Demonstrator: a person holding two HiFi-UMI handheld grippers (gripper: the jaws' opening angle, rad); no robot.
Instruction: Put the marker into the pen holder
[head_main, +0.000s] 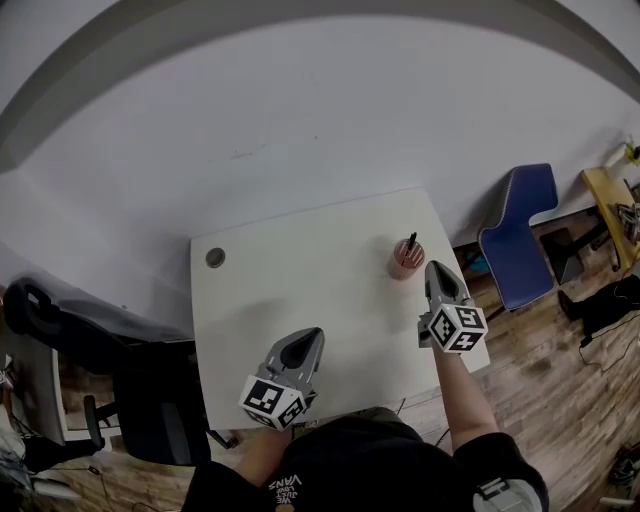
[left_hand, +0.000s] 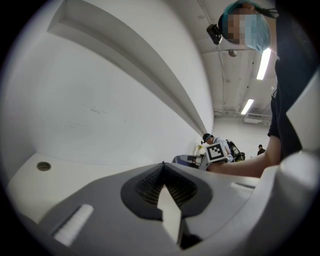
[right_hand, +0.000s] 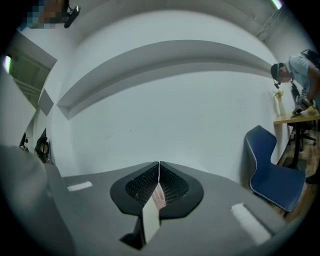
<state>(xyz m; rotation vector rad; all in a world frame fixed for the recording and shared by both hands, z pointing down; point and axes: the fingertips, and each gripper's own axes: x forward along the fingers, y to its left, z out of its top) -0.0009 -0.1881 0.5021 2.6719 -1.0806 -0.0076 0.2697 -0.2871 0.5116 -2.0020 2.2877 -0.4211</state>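
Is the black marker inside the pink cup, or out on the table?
Inside. The black marker stands in the pink round pen holder on the white table, its top poking above the rim.

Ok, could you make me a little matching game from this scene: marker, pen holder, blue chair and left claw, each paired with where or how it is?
1 marker
2 pen holder
3 blue chair
4 left claw

A pink, on the table beside the right claw
B shut, near the table's front edge
C upright inside the holder
D on the floor, right of the table

Pairs: 1-C, 2-A, 3-D, 4-B
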